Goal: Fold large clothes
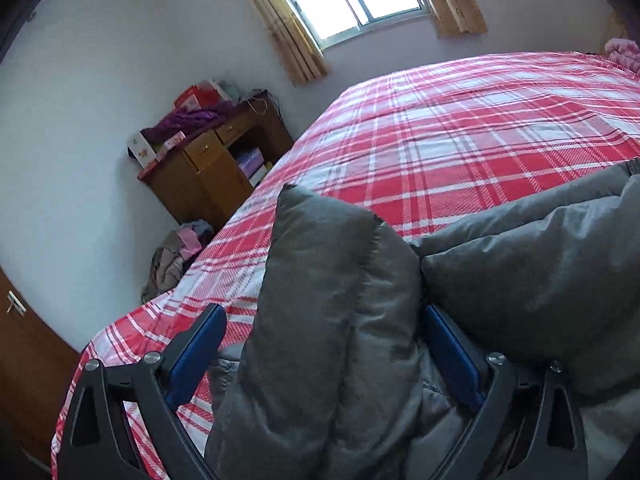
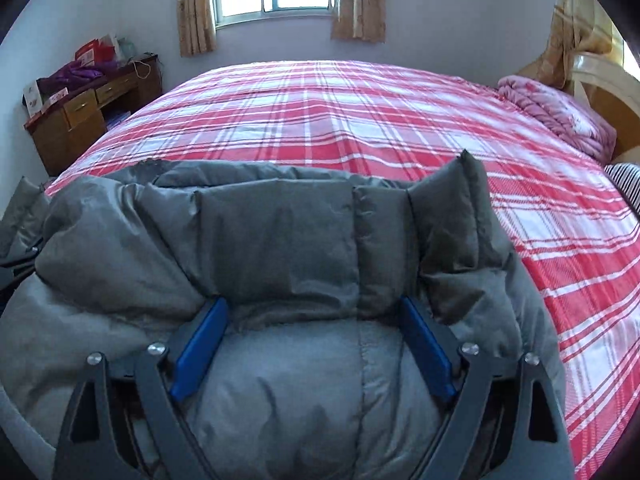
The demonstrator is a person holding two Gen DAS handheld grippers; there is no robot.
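Note:
A puffy grey down jacket (image 1: 520,248) lies bunched at the near edge of the bed with the red-and-white plaid cover (image 1: 460,128). In the left wrist view a thick fold of it stands up between my left gripper's (image 1: 324,309) blue pads; the left pad (image 1: 196,356) stands clear of the fabric, so the gripper is open. In the right wrist view the jacket (image 2: 280,232) bulges between the wide-spread pads of my right gripper (image 2: 313,300), which is open over the quilted panels. One corner of the jacket (image 2: 464,184) sticks up at the right.
The plaid cover (image 2: 340,112) stretches flat beyond the jacket. A pink blanket (image 2: 560,112) and a striped pillow (image 2: 624,184) lie at the far right by the headboard. A cluttered wooden desk (image 1: 216,160) and a heap of clothes (image 1: 176,256) stand left of the bed.

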